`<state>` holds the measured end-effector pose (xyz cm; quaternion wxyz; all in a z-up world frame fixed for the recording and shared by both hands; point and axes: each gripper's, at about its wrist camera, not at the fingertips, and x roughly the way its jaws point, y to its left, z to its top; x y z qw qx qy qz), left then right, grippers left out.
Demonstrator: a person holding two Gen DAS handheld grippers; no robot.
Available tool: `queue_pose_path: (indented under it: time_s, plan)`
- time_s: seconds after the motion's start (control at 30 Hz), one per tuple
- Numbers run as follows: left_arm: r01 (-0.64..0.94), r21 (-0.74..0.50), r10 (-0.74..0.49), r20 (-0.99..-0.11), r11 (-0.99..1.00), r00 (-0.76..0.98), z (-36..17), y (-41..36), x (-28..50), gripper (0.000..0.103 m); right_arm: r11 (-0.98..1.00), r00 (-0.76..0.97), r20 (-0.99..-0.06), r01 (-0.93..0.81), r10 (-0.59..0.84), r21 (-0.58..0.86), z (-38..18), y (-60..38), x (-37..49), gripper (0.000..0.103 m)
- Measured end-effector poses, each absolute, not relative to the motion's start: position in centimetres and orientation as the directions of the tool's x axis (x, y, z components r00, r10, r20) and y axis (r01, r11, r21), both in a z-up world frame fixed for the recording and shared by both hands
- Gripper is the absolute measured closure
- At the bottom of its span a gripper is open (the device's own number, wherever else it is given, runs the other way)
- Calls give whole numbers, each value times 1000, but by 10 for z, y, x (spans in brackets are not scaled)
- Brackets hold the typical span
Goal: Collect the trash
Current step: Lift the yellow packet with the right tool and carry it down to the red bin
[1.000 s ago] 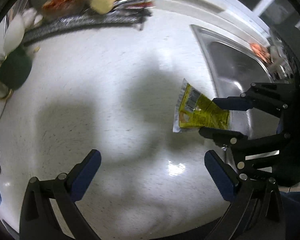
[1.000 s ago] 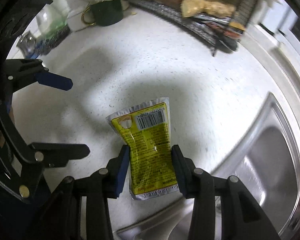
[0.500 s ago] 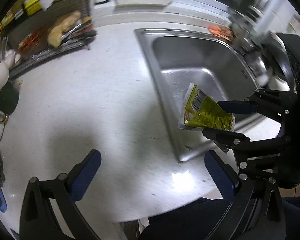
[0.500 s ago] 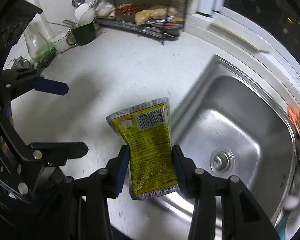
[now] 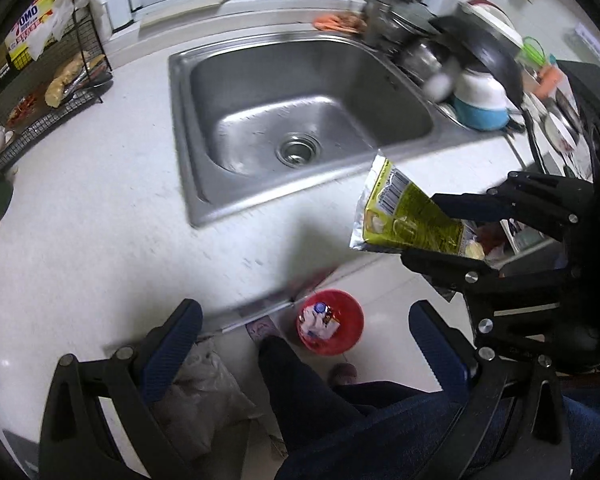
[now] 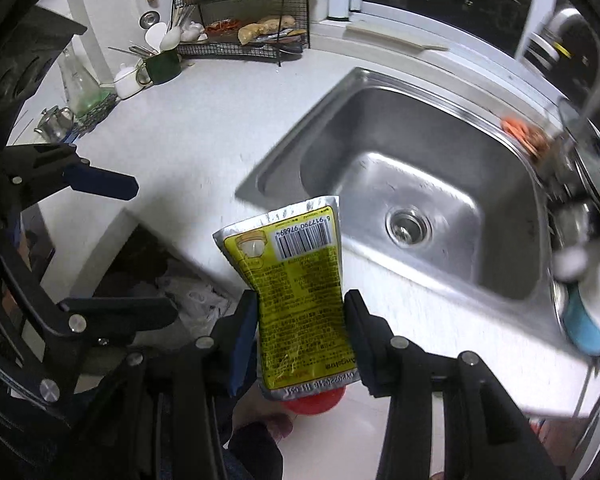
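my right gripper [image 6: 300, 340] pinches the crinkled yellow foil sachet [image 6: 300, 292], long axis toward twelve o'clock; round red plastic bin [image 5: 330, 322] lies below at six; left gripper [image 5: 300, 336] spread empty

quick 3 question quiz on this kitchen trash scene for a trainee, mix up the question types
1. True or false: the right tool grips the yellow pouch by its two side edges.
2. Multiple choice: the red bin stands A) in the sink, B) on the floor beside the counter, C) on the wire rack.
3. Fill in: the left tool holds ____.

Key
1. True; the pads press on both sides of the pouch.
2. B; it sits on the pale floor with wrappers already inside, while the sink looks empty.
3. Nothing; its jaws stand wide apart.
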<state>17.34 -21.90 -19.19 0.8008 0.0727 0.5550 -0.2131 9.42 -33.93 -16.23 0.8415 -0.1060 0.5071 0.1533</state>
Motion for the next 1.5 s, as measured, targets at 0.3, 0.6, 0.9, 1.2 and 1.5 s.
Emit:
queue_pose_path:
  time_s: [0.3, 0.6, 0.9, 1.2, 1.5]
  plan:
    - [479, -127, -269, -932, 869, 241, -202, -259, 117, 1, 963, 431, -892, -269, 136, 17, -166, -372, 36, 62]
    - [554, -176, -310, -937, 814, 158, -236, -281, 96, 1, 984, 371, -919, -160, 132, 77, -202, -388, 16, 61]
    - [547, -172, -260, -961, 819, 88, -315, -280, 111, 1, 991, 307, -944, -92, 118, 94, -269, -395, 27, 61]
    - [499, -180, -230, -972, 848, 41, -429, -279, 135, 1, 992, 248, -962, -77, 117, 101, -373, -417, 53, 61]
    - [500, -167, -210, -977, 850, 31, -530, -290, 153, 1, 989, 203, -969, -76, 139, 126, -488, -442, 71, 60]
